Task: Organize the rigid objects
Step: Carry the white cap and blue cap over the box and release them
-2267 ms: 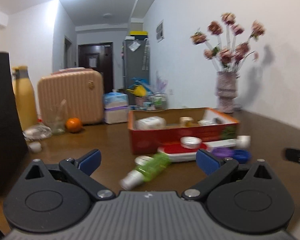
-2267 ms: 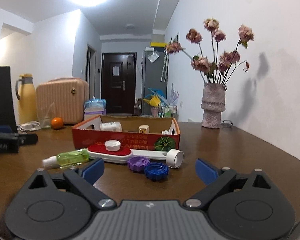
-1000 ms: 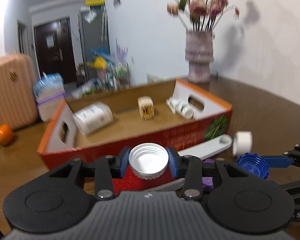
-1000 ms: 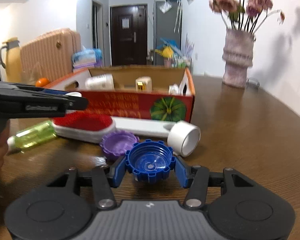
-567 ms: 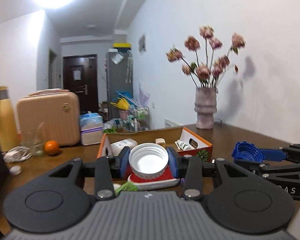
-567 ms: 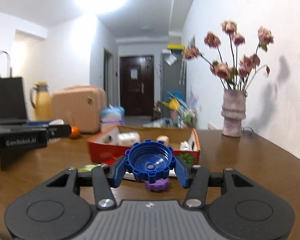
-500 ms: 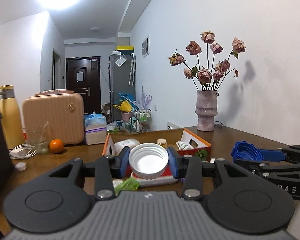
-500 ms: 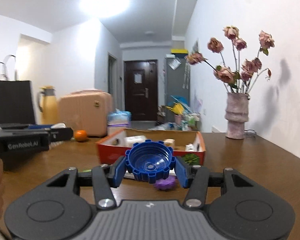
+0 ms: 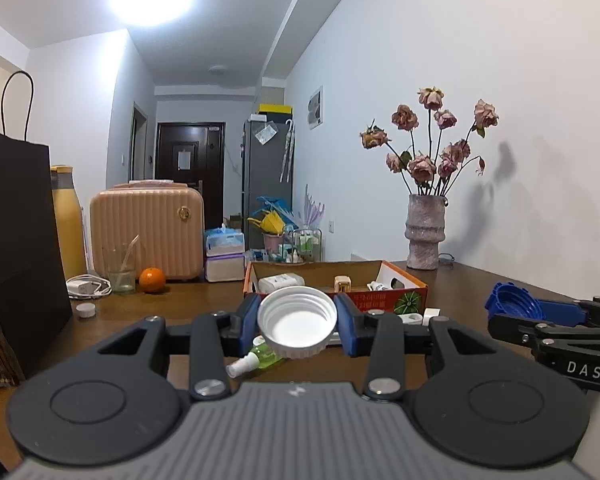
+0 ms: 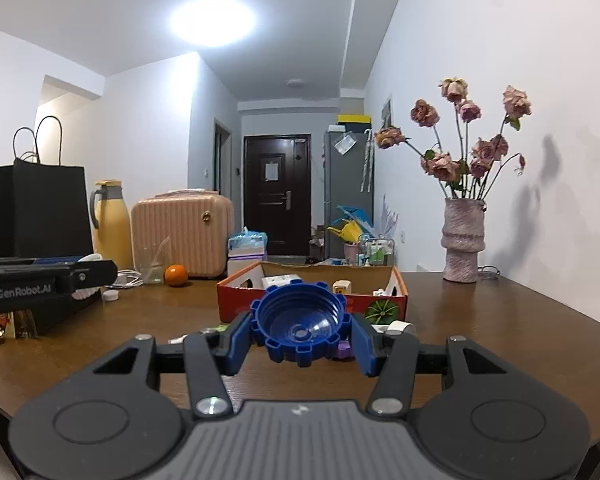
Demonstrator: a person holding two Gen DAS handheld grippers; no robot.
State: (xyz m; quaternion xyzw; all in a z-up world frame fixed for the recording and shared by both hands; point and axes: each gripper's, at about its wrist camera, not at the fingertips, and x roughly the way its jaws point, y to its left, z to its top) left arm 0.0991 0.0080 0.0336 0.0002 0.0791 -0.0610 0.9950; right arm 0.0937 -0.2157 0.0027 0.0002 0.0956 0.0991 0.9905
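Brown, glossy wood makes up the table (image 10: 480, 320), and white walls run back to a dark door (image 10: 277, 196). Toward the far side stands an orange cardboard box (image 10: 236, 298), open-topped, with a printed green pumpkin on its front and small bottles inside. Beside it, near the wall, a rough, ribbed grey vase (image 10: 462, 240) holds dried pink roses (image 10: 460, 140). At the left sit a ridged peach suitcase (image 9: 148, 232), a round orange (image 9: 152, 279), a clear glass (image 9: 121, 270) and a matt black paper bag (image 10: 40, 208).

Both grippers are held nearly level, side by side above the table, pointing at the box. The left gripper (image 9: 298, 322) is clamped on a white cap (image 9: 297, 321), round, with a threaded inner wall, hollow side toward the camera. The right gripper (image 10: 299, 328) is clamped on a blue cap (image 10: 299, 325), notched around its rim, also hollow side back. Under them on the table lie a green spray bottle (image 9: 256, 358) and a purple cap (image 10: 345, 350).

The left gripper's side reads "GenRobot.AI"; the right one shows "DAS".
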